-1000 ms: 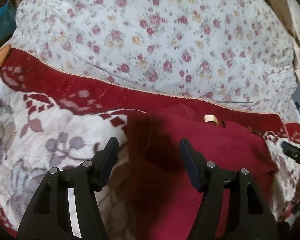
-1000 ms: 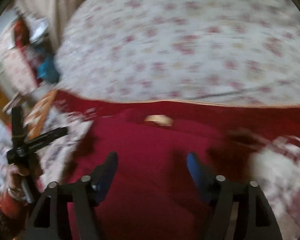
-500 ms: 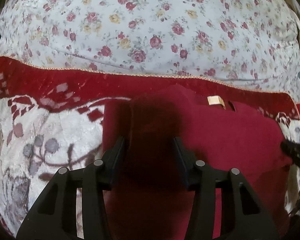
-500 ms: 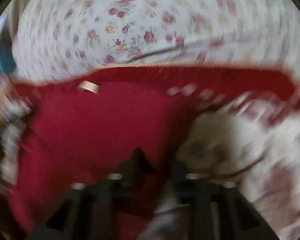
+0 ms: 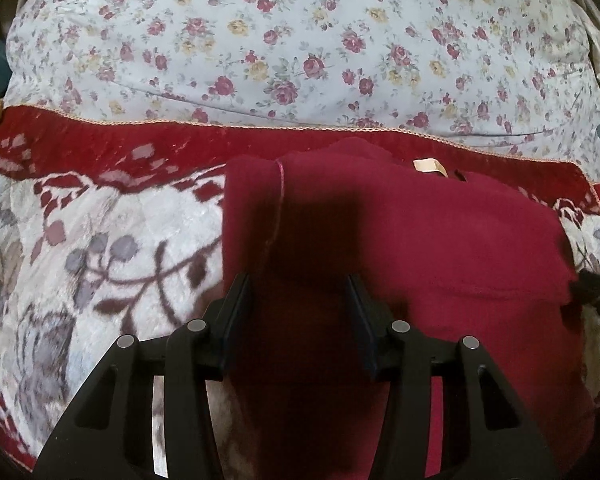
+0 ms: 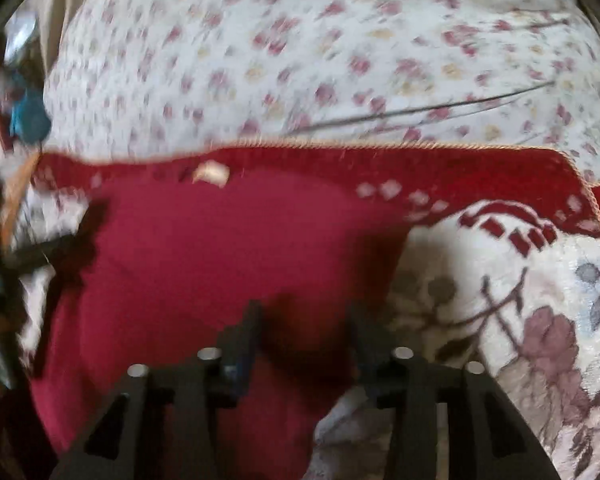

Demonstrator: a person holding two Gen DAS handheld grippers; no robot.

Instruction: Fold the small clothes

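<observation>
- Dark red fleece garment [image 5: 440, 240] lies on the patterned blanket [image 5: 112, 240], near the blanket's far red border, its left side apparently already turned over.
- Left hand-held gripper [image 5: 298, 300] and right hand-held gripper [image 6: 306, 330] both stand parted over the near cloth, gripping nothing.
- Judged early: further folds remain.

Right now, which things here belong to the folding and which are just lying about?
Job: dark red garment, its beige neck label, left gripper, right gripper.
Lying about: patterned red-and-cream blanket, floral sheet, blue object.
</observation>
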